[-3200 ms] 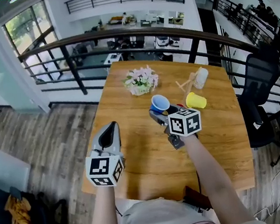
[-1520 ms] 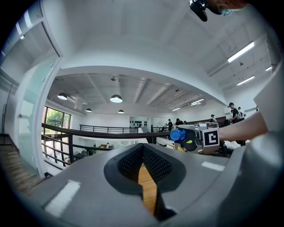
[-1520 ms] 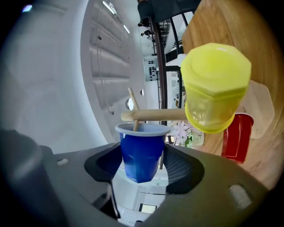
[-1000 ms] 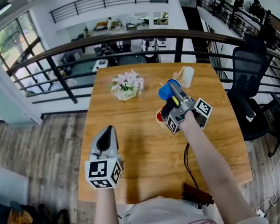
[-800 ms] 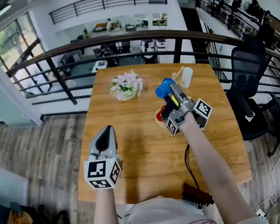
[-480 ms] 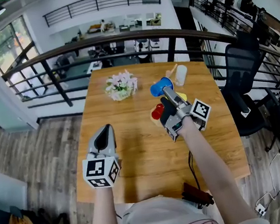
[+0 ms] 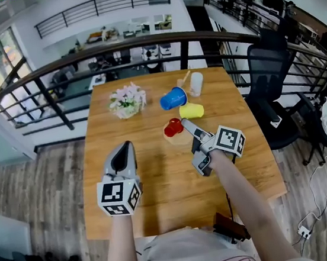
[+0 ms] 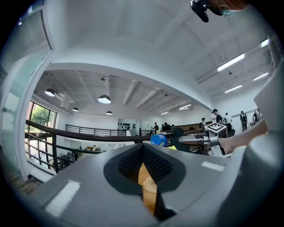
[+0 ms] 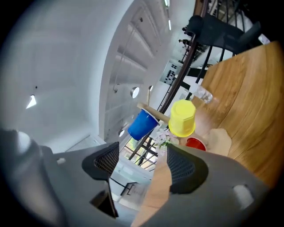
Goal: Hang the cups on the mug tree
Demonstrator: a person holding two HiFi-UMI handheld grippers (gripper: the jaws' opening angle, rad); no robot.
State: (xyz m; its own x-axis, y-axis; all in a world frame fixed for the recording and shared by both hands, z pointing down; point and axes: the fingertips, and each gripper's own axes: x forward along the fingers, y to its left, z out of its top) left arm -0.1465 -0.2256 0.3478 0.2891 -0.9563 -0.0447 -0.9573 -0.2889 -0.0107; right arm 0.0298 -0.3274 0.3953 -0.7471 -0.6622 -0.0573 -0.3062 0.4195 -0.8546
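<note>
The wooden mug tree (image 7: 182,81) stands at the table's far middle. A blue cup (image 7: 173,98) hangs on a peg (image 9: 153,111) at its left, with a yellow cup (image 7: 191,110) just in front. A red cup (image 7: 172,127) sits low by the base and a clear cup (image 7: 195,84) is on the far side. My right gripper (image 7: 189,138) is rolled sideways a little short of the red and yellow cups. Its jaws have just been opening and nothing is between them. The blue cup (image 9: 143,124), yellow cup (image 9: 182,117) and red cup (image 9: 195,143) lie ahead of it. My left gripper (image 7: 123,157) hovers shut at the near left.
A bunch of pale flowers (image 7: 126,100) lies left of the tree. A curved dark railing (image 7: 111,50) runs behind the wooden table (image 7: 160,199). A black office chair (image 7: 264,78) stands to the right, and a dark object (image 7: 227,226) sits at the near edge.
The blue cup was between the right gripper's jaws at the tree. It now hangs there alone. The right gripper has drawn back toward me and rolled. The left gripper has barely shifted.
</note>
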